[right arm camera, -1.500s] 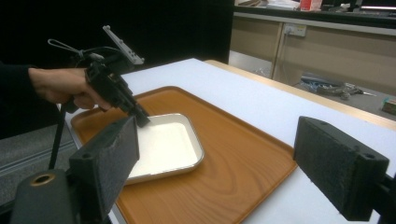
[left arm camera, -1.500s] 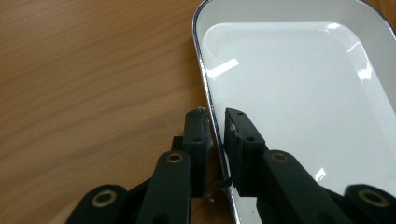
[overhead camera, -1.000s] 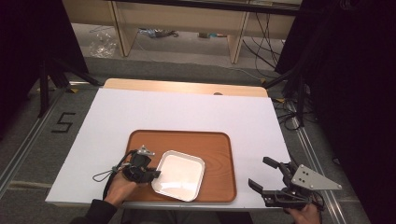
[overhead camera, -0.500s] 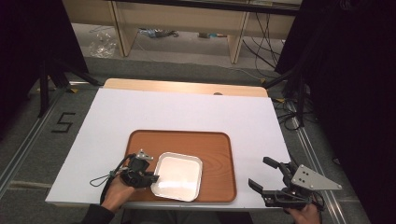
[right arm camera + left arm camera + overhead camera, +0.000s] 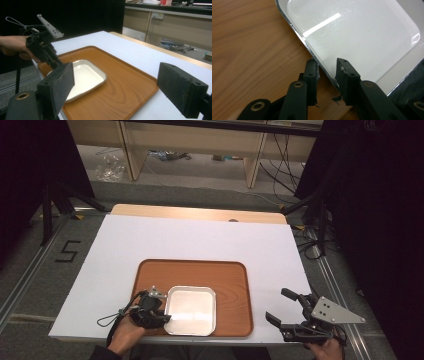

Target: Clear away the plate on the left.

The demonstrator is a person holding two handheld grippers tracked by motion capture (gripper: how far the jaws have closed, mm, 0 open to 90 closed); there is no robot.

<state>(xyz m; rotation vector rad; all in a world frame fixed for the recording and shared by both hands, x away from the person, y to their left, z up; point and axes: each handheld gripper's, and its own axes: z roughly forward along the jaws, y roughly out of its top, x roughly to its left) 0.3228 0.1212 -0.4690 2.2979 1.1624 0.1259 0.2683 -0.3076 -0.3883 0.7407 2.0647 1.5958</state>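
Observation:
A white square dish (image 5: 192,310) lies on the front left part of a brown wooden tray (image 5: 230,277). My left gripper (image 5: 160,314) is at the dish's left rim. In the left gripper view the left gripper (image 5: 327,65) has one jaw outside the rim and one inside the dish (image 5: 362,35), shut on the rim, low over the tray (image 5: 249,50). My right gripper (image 5: 278,305) rests wide open on the white tabletop right of the tray, holding nothing. The right gripper view looks between its pads (image 5: 60,75) across the tray (image 5: 125,95) at the dish (image 5: 85,75) and the left gripper (image 5: 53,60).
The tray sits on a white table cover (image 5: 200,240) with a wooden edge (image 5: 200,213) at the far side. Cables and table legs (image 5: 260,165) lie on the floor beyond. The number 5 (image 5: 67,251) is taped on the floor at left.
The left gripper has drawn back slightly toward the front edge, and the dish has turned with it to sit squarer on the tray. The right gripper has stayed still.

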